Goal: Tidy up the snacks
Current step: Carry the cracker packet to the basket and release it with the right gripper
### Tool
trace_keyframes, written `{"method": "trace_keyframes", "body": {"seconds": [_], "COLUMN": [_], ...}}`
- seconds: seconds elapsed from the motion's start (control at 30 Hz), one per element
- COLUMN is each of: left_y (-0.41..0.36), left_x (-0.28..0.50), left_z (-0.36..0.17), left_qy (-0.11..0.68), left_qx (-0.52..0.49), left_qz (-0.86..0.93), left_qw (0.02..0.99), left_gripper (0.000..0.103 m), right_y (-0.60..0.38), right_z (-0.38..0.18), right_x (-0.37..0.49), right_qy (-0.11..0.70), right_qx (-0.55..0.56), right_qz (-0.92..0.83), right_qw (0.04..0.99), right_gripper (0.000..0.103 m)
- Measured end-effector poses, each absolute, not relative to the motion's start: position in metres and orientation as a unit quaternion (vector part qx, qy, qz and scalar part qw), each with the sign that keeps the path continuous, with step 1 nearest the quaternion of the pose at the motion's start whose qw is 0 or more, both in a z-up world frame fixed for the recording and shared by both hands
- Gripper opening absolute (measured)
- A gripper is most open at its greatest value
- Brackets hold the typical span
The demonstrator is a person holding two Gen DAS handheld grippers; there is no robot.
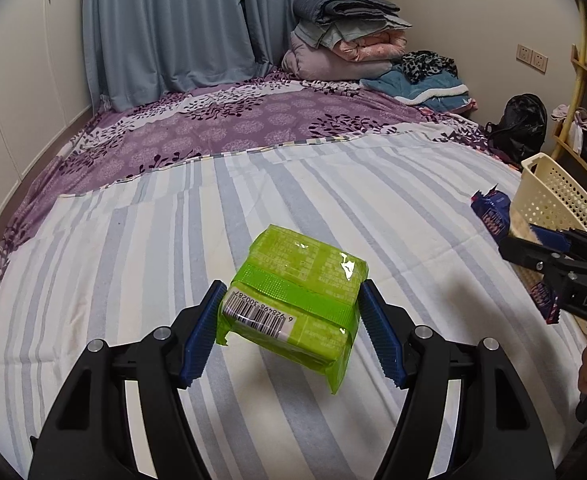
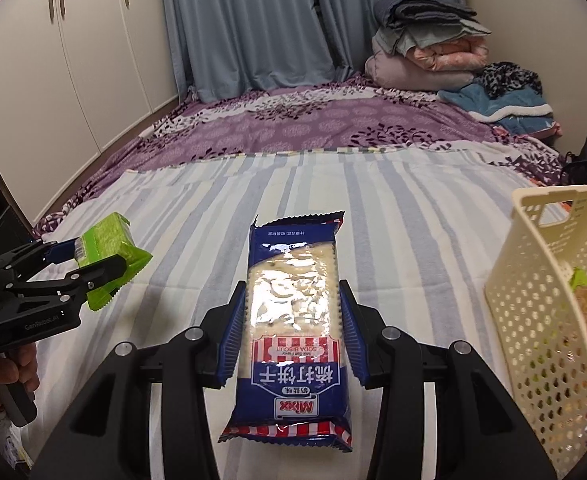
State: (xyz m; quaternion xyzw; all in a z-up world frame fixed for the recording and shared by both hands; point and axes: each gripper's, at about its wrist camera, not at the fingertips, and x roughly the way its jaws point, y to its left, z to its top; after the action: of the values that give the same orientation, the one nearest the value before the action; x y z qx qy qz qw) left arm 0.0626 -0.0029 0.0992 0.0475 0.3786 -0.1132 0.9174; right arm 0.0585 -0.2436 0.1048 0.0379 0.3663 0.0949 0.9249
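My left gripper [image 1: 289, 300] is shut on a green snack pack [image 1: 293, 300] and holds it above the striped bed sheet [image 1: 133, 260]; the pack's barcode faces me. It also shows in the right wrist view [image 2: 109, 256] at the left. My right gripper [image 2: 293, 316] is shut on a blue soda biscuit pack [image 2: 293, 320], lengthwise between the pads, above the sheet. That pack also shows in the left wrist view [image 1: 493, 212] at the right. A cream perforated basket [image 2: 533, 300] stands at the right with snacks inside.
A purple floral blanket [image 1: 253, 120] covers the far half of the bed. Folded bedding [image 1: 345, 36] and clothes pile at the back. A black bag [image 1: 521, 124] and a wooden shelf [image 1: 585, 80] are at the right. White wardrobes [image 2: 73, 60] stand at the left.
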Motion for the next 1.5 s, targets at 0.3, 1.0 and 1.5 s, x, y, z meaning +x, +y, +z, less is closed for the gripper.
{"method": "trace_keyframes", "body": {"seconds": [0.3,1.0,1.5], "left_y": [-0.023,-0.074,-0.103], "left_x": [0.040,0.006,0.003], "left_z": [0.116,0.147,0.152], "left_qy": [0.363,0.332,0.326], "left_qx": [0.049,0.061,0.076], "left_qz": [-0.136,-0.192,-0.220], "left_qw": [0.921,0.922,0.916], "left_gripper": [0.069,0.069,0.069], "right_y": [-0.282,-0.391,-0.453], "right_z": [0.133,0.149,0.144], "right_x": [0.027,-0.031,-0.063], "right_qy": [0.328,0.286,0.275], "right_qx": [0.060,0.118,0.145], "right_qz": [0.064,-0.050,-0.126], "right_qw": [0.941,0.950,0.942], "right_gripper": [0.044,0.044,0.044]}}
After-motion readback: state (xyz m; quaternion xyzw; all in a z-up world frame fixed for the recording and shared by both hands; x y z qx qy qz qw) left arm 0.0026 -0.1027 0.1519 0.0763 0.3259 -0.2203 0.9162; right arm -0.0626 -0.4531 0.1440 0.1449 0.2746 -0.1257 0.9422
